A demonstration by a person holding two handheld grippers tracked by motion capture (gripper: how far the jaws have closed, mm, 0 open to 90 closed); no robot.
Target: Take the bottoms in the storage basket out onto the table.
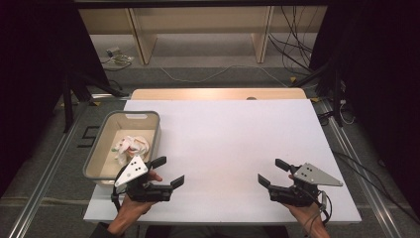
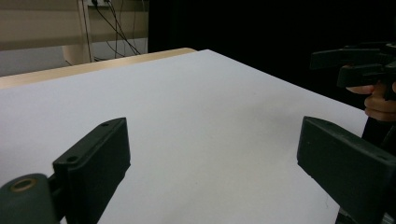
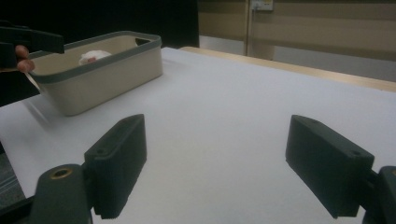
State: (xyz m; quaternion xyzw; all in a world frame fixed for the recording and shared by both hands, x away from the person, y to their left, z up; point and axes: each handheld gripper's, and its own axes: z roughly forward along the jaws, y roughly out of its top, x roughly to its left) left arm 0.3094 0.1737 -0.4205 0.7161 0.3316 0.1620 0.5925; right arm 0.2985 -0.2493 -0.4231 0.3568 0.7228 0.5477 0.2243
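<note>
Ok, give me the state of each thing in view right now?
Left gripper: jaws open, nothing between them.
Right gripper: jaws open, nothing between them.
Beige plastic bin with grey rim: upright at the table's left edge.
Crumpled white cloth: lying inside the bin.
White table: bare between the grippers.

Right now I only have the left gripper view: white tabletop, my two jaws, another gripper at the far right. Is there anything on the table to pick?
Observer: Yes, a beige bin with a grey rim sits at the table's left edge, beside your left gripper.
Operator: Anything in it?
Observer: A crumpled white item with some red and green on it lies inside; I can't tell what it is.
Operator: Right gripper holding something?
Observer: No, the right gripper has its jaws wide apart with only bare white table between them.
</note>
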